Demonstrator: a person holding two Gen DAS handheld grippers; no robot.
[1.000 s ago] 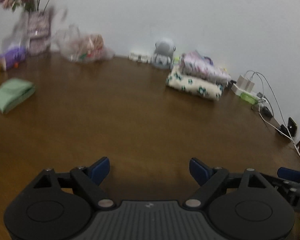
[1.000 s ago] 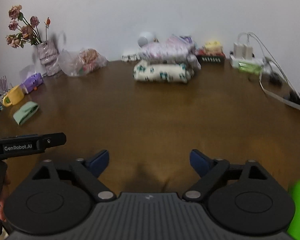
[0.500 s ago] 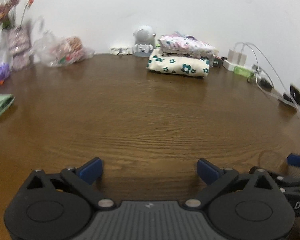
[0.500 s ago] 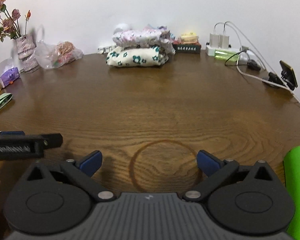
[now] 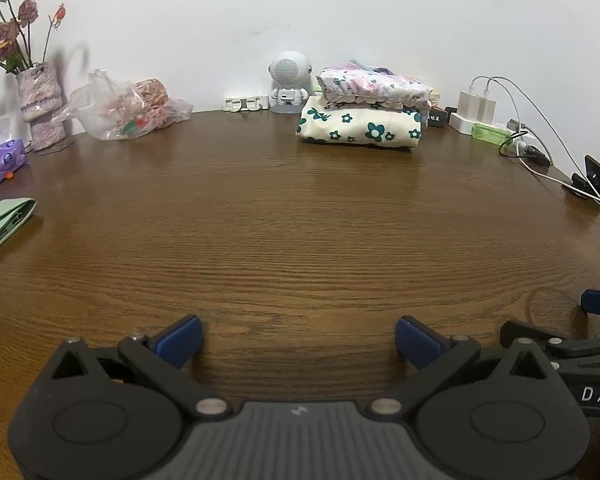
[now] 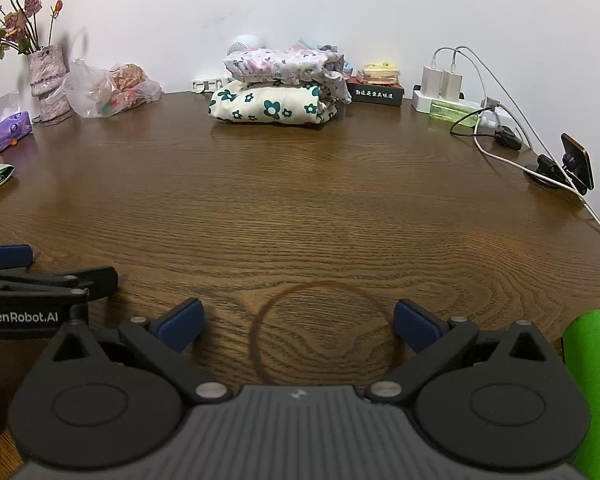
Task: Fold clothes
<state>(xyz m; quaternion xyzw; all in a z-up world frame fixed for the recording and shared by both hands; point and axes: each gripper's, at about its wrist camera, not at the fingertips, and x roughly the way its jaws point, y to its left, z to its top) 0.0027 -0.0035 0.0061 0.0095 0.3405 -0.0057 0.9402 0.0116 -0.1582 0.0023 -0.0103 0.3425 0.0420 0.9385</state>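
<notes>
Two folded garments are stacked at the back of the brown table [image 5: 300,220]: a cream one with teal flowers [image 5: 360,128] below and a pale pink floral one [image 5: 374,86] on top. The stack also shows in the right wrist view, cream [image 6: 268,106] under pink [image 6: 284,65]. My left gripper [image 5: 298,338] is open and empty, low over the near table. My right gripper [image 6: 298,322] is open and empty beside it, over a ring stain. A bright green cloth [image 6: 594,384] lies at the near right edge.
At the back left stand a flower vase [image 5: 40,104], a plastic bag [image 5: 128,108] and a purple tissue pack [image 5: 4,158]. A green pouch [image 5: 4,222] lies left. A white robot speaker [image 5: 289,82], chargers with cables [image 6: 460,96] and a phone stand [image 6: 572,162] line the back right.
Both grippers have swung and settled to face the folded stack squarely; the view has steadied. Both stay open and empty.
</notes>
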